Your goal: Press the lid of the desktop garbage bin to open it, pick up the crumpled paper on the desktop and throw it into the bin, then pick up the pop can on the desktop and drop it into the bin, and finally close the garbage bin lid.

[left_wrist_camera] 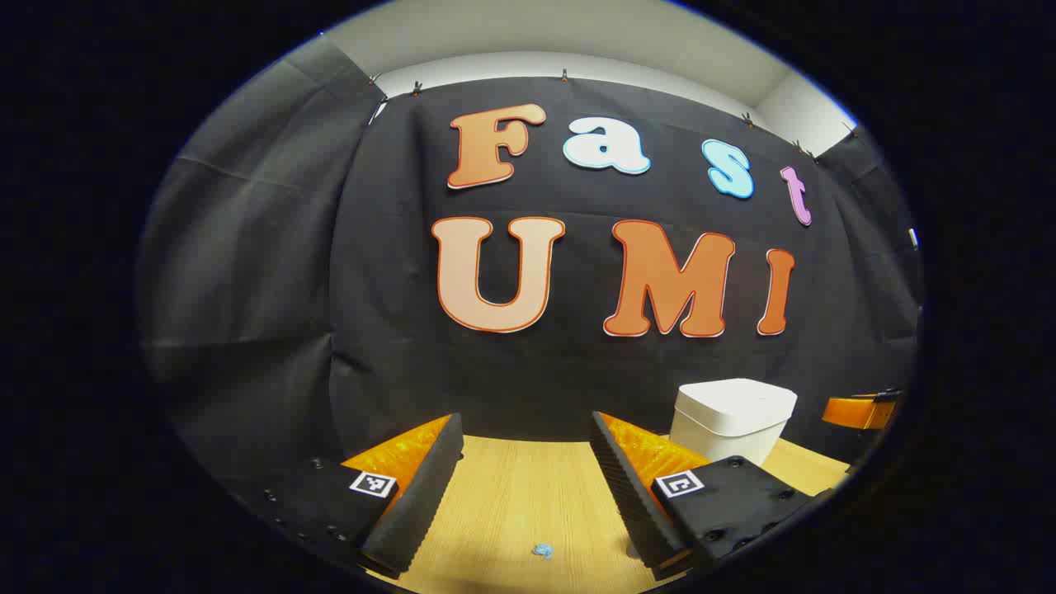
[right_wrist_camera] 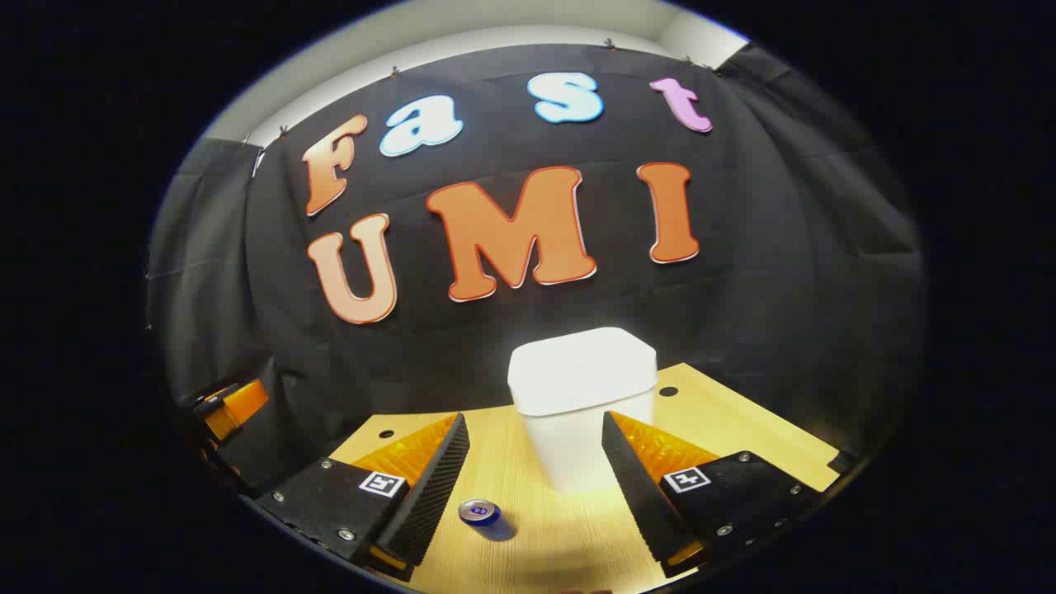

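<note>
Since the white garbage bin (right_wrist_camera: pixel 582 396) stands on the wooden desktop (right_wrist_camera: pixel 726 429) with its lid (right_wrist_camera: pixel 582 367) flat and closed, I judge that the task has hardly begun: nothing shows the lid pressed open, and both pieces of rubbish lie out on the wood. From the right gripper view, the right gripper (right_wrist_camera: pixel 535 474) hangs with its fingers spread wide and nothing between them, aimed straight at the bin, which sits just beyond the fingertips and fills the gap between them. The pop can (right_wrist_camera: pixel 479 512) stands upright on the desktop near the inner side of that gripper's left-hand finger, short of the bin and apart from it. At the far left edge of the same view, part of the other gripper can be seen, too little of it to judge anything. In the left gripper view, the left gripper (left_wrist_camera: pixel 526 470) is likewise spread and empty, pointing at bare wood and the booth wall, with the bin (left_wrist_camera: pixel 733 417) off to its right. A small bluish scrap (left_wrist_camera: pixel 542 550) lies on the desktop low between its fingers; it is likely the crumpled paper, though it is too small to be sure. Still to do, by my reading: press the lid open, drop in the paper, drop in the can, then close the lid.
</note>
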`<action>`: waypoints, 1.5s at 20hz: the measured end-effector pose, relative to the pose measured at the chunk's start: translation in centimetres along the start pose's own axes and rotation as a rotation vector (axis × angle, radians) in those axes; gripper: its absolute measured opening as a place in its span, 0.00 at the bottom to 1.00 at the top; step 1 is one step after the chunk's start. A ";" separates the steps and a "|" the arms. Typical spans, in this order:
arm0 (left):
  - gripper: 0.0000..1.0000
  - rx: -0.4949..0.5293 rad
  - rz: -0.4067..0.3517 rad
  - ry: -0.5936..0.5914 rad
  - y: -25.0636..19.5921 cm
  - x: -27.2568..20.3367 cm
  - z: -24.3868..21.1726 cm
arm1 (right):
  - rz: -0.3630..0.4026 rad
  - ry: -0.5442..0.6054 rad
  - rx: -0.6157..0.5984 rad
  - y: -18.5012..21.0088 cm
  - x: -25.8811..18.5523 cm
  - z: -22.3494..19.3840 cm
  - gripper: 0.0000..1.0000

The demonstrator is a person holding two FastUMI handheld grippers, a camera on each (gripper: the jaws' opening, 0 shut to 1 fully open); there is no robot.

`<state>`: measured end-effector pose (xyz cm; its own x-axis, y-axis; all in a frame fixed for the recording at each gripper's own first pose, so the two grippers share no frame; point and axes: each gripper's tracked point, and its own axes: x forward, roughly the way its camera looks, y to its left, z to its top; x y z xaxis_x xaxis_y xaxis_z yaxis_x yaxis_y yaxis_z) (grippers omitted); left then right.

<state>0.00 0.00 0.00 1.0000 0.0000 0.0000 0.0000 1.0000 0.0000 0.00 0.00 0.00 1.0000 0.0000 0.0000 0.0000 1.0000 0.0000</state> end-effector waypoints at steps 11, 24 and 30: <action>0.98 0.027 -0.005 0.041 0.5 4.2 0.1 | -0.109 -0.006 -0.063 -4.5 2.3 1.7 0.98; 0.98 0.035 0.015 0.057 2.4 2.8 -0.6 | -0.147 0.003 -0.144 -5.6 1.0 1.9 0.98; 0.98 0.019 0.023 0.074 2.8 1.9 -1.5 | -0.125 0.037 -0.169 -5.5 0.2 1.6 0.72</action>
<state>1.91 2.81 -1.48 0.9970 0.0236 -0.0736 -0.0222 0.9996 0.0200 0.24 -5.50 1.58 0.9916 -0.1269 -0.0260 0.1207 0.9780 -0.1700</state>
